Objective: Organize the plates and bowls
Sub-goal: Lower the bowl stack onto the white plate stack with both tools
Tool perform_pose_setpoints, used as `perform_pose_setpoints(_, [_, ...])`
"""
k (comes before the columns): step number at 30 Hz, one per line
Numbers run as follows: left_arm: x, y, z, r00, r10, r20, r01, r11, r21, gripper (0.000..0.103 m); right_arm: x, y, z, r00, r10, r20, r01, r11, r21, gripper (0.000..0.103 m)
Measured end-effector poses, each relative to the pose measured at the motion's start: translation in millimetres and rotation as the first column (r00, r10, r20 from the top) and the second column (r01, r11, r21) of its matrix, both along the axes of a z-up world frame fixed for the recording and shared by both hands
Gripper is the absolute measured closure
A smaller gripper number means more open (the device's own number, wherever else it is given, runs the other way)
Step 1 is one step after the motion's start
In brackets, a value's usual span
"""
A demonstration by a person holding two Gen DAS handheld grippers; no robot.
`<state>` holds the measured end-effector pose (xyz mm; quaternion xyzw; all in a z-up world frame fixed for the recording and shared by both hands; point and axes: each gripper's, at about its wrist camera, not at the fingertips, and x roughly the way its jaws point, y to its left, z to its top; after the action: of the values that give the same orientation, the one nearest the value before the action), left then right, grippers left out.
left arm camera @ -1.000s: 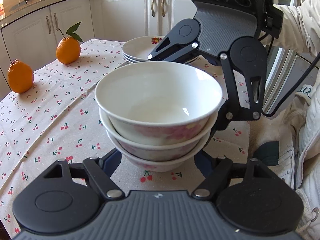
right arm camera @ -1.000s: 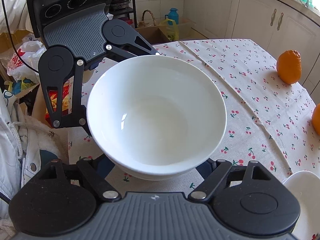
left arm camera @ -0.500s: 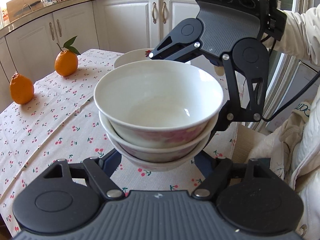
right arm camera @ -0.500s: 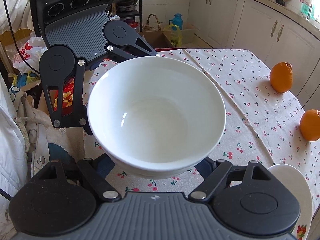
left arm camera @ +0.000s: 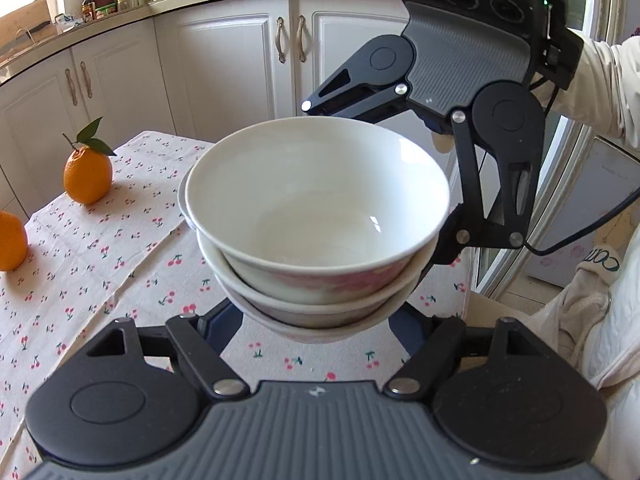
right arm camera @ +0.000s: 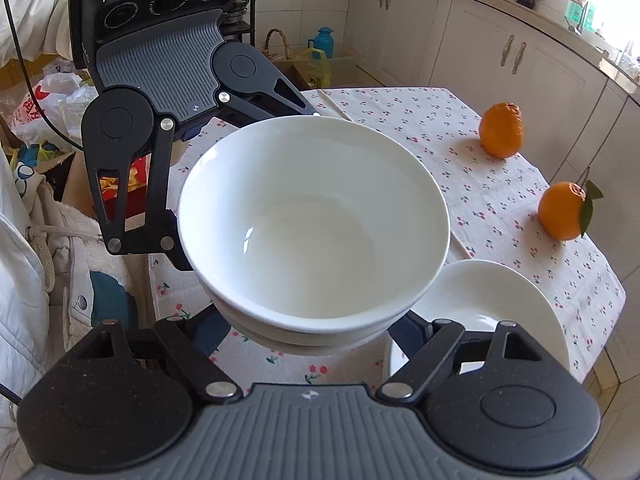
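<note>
Left wrist view: I have the stack of bowls (left arm camera: pixel 316 240) up in the air, clear of the cherry-print tablecloth (left arm camera: pixel 120 248), hanging over the table's near edge. My left gripper (left arm camera: pixel 316 320) has its two fingers spread around the lowest bowl, one on each side of the base; the fingertips are hidden under the curve, but the stack hangs off the cloth between my two grippers, so I read it as clamped. Across from me my right gripper (left arm camera: pixel 436 248) comes in from the far side, one finger along the back rim, the other pressed at the right flank. Two oranges (left arm camera: pixel 87 176) sit toward the left edge of the table.

Right wrist view: same stack, seen from the opposite side. My right gripper's fingers straddle the bottom bowl and appear tight on it. The left gripper's finger (right arm camera: pixel 176 248) touches the stack's left wall. A pile of plates (right arm camera: pixel 492 308) lies at the near right edge of the table, just beside and below the bowls.

Handling, as I judge it: glazed china, stiff, slick, breakable, and three nested make a fair weight. The bowls can slide inside each other if tilted, so I keep them level. Best hold is low on the bottom bowl's wall, opposite sides.
</note>
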<state>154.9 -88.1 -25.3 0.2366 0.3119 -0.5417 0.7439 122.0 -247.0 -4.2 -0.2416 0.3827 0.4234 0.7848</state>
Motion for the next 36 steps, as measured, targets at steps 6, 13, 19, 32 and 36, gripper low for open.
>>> perform_pose_setpoints(6, [18.5, -34.5, 0.0, 0.999, -0.048, 0.020, 0.048, 0.999, -0.004, 0.024, 11.4, -35.3, 1.1, 0.998, -0.056, 0.015, 0.056, 0.998, -0.008, 0.015])
perform_pose_setpoints(13, [46.9, -67.2, -7.3, 0.996, -0.078, 0.037, 0.078, 0.997, 0.002, 0.024, 35.7, -67.7, -5.7, 0.994, -0.102, 0.033, 0.103, 0.994, -0.022, 0.015])
perform_pose_setpoints(19, [66.5, -85.9, -17.3, 0.995, -0.087, 0.045, 0.087, 0.996, 0.011, 0.024, 56.6, -85.0, -18.0, 0.990, -0.134, 0.031, 0.135, 0.990, -0.028, 0.015])
perform_pose_setpoints(32, [87.1, -103.1, -29.7, 0.995, -0.093, 0.022, 0.093, 0.995, 0.023, 0.025, 76.1, -102.0, -37.2, 0.982, -0.191, 0.008, 0.191, 0.981, -0.021, 0.015])
perform_pose_setpoints(36, [88.9, -102.3, -29.1, 0.996, -0.088, 0.017, 0.088, 0.996, 0.019, 0.025, 79.2, -104.3, -37.7, 0.979, -0.203, -0.002, 0.203, 0.979, -0.007, 0.015])
